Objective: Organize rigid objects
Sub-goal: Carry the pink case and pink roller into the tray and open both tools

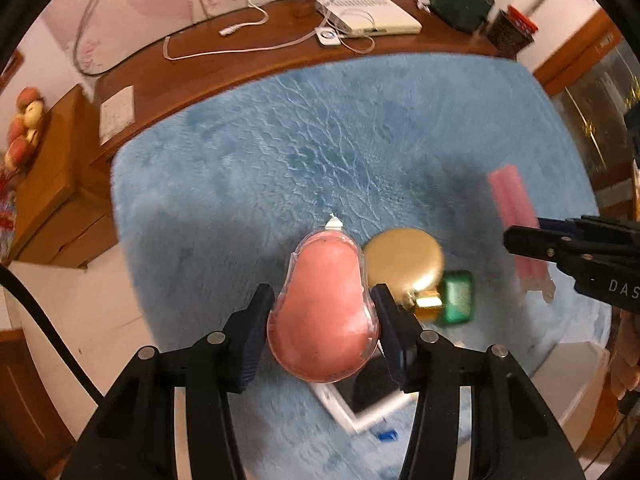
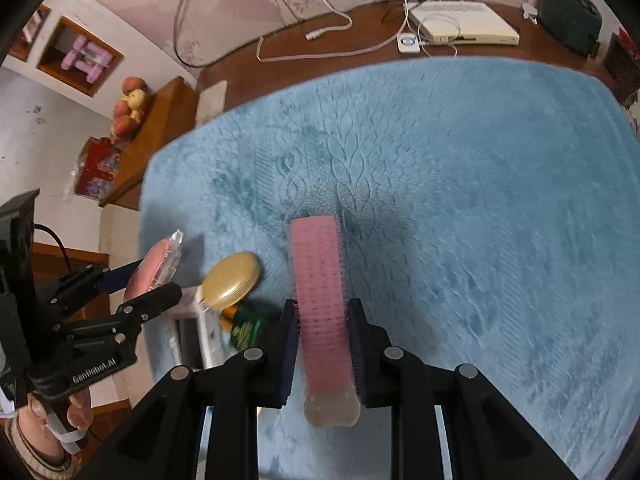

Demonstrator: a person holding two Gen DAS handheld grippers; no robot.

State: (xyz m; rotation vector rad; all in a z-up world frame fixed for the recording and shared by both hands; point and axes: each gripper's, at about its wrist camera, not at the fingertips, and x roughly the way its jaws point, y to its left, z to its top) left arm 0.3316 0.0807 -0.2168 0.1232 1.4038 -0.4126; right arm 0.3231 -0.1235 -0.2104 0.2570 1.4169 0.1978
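The left tongs grip a pink pear-shaped sponge in a clear hard plastic shell, their dark ribbed pads pressing its two sides. The shell is glossy and smooth; its wide rounded end sits near the camera and its narrow end, tipped with a small white tab, points far, so its long axis runs near to far. It hangs above the near part of a fluffy blue mat with an embossed braid pattern, which covers a brown wooden counter.

The right tongs are closed on a long pink cylindrical hair roller with rows of fine bristles. Its long axis also runs near to far, with a translucent rounded knob at the near end. It is held over the mat.

Just right of the sponge, on the mat, lies a round gold compact with a shiny metallic lid, and touching its near right edge is a small green bottle with a gold cap, lying on its side. Below the sponge a white rectangular frame-like object shows, partly hidden.
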